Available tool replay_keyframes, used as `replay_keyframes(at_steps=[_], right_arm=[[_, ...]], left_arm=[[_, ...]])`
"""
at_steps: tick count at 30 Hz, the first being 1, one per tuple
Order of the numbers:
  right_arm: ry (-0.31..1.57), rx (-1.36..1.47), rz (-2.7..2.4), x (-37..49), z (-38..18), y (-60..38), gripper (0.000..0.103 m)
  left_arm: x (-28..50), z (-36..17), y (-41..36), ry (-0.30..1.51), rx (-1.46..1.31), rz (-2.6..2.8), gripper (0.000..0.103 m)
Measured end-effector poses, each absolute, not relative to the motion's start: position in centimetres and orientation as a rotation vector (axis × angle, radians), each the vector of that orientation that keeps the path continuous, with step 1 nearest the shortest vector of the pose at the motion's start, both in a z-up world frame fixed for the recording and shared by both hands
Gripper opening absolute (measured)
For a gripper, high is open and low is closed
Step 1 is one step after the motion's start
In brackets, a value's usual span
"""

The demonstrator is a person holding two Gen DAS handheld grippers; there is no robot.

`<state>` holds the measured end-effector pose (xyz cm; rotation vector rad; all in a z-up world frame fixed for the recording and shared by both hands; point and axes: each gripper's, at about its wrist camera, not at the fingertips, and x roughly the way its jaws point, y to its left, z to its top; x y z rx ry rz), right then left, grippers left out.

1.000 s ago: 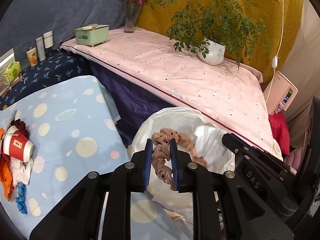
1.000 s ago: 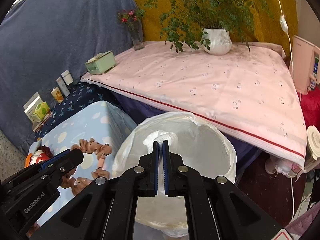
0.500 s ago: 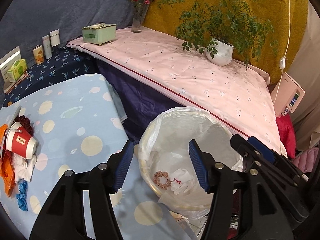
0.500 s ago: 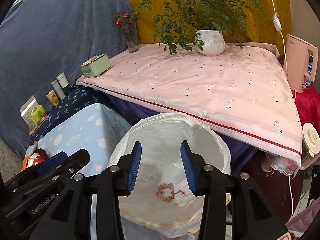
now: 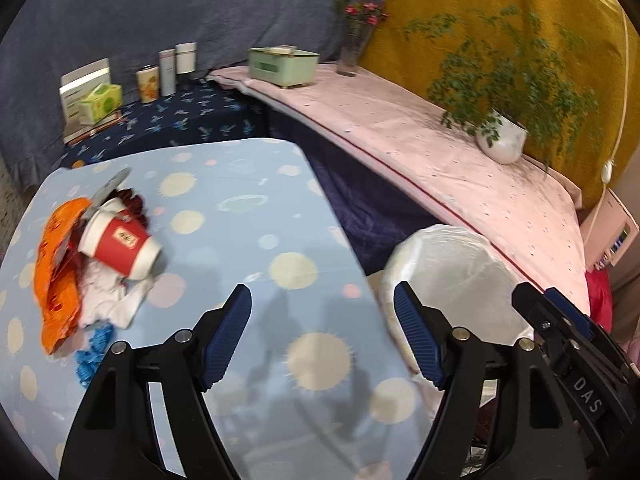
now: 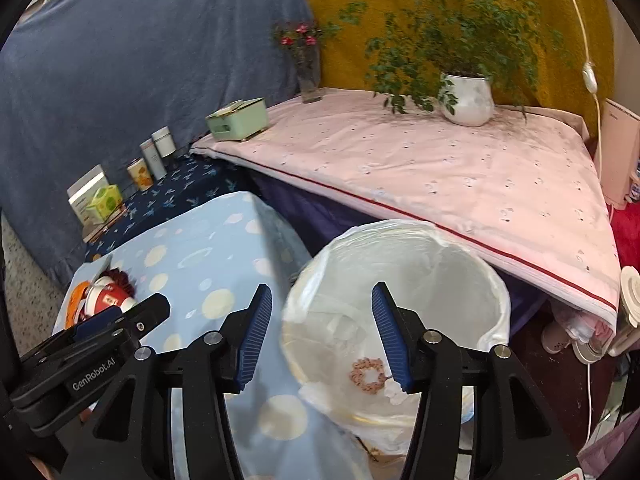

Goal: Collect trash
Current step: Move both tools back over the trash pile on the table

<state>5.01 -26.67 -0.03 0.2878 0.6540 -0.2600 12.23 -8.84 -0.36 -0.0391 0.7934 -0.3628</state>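
Observation:
A trash bin lined with a white bag (image 6: 496,292) stands beside the light-blue spotted table (image 5: 240,208). A pink scrunchie (image 6: 367,375) and white tissue (image 6: 394,391) lie in its bottom. My right gripper (image 6: 322,334) is open and empty over the bin's near left rim. My left gripper (image 5: 322,334) is open and empty above the table's right part; the bin (image 5: 452,264) is to its right. At the table's left lie a tipped red paper cup (image 5: 120,246), an orange wrapper (image 5: 56,280), white tissue (image 5: 108,304), a blue scrap (image 5: 94,350) and a dark red scrunchie (image 5: 134,202).
A pink-covered table (image 5: 420,140) behind the bin holds a potted plant (image 5: 502,140), a green box (image 5: 284,66) and a flower vase (image 5: 352,48). A dark blue table (image 5: 168,120) carries boxes and canisters. A pink appliance (image 6: 618,156) stands at the right.
Both grippers opened; the pink scrunchie and the tissue dropped into the bin. My left gripper has since swung left over the spotted table, and the right shifted slightly left.

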Motion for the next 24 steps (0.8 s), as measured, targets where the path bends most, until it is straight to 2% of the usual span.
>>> replay_keyframes(at_steps=[5,7,9,12,24], right_arm=[[0.672,0.270,-0.206,5.6,-0.3,-23.6,0.052],[0.678,0.261,-0.185,5.8,-0.4,-22.3,0.053],[0.685,0.249,-0.161,6.0,-0.5,-20.7,0.056],[0.699,0.233,-0.119,6.5,-0.8,-18.3,0.057],[0.802,0.196,0.038,8.6,-3.9,-8.2,0.057]], left_arm=[[12.3,-0.9,-5.1,0.791,-0.032,-0.287,0.070],[12.3,-1.1,-3.6,0.790,-0.038,-0.259,0.074],[12.2,-1.4,-1.9,0.788,-0.056,-0.232,0.081],[12.0,-2.1,1.1,0.787,-0.068,-0.184,0.085],[12.4,-5.2,12.9,0.837,-0.127,-0.011,0.085]])
